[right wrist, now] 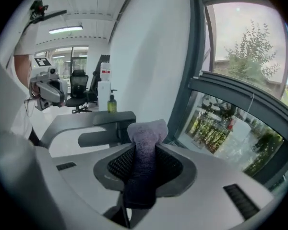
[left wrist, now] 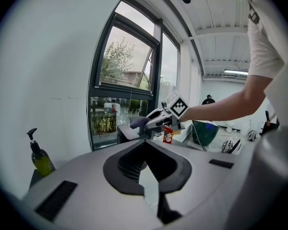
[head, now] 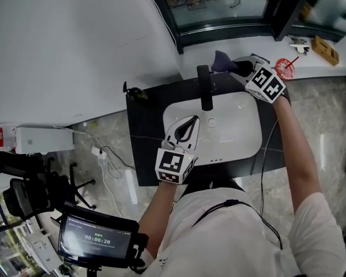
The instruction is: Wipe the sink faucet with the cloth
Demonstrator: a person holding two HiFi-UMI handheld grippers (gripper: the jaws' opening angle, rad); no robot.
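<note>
the right tongs (head: 235, 68) are clenched on a purple cloth (head: 221, 61). the cloth runs between the two pads, and its bunched end sticks out past the tips. that end sits just beside the top of the black faucet (head: 205, 88), on the faucet's right and toward the window in the head view. i cannot tell whether it touches the faucet. the left tongs (head: 191, 120) hang in front of the faucet, over the white sink basin (head: 236, 137), with tips together and nothing between them. a green soap bottle (head: 132, 92) stands on the dark surface (head: 147, 154), well to the left of the faucet.
</note>
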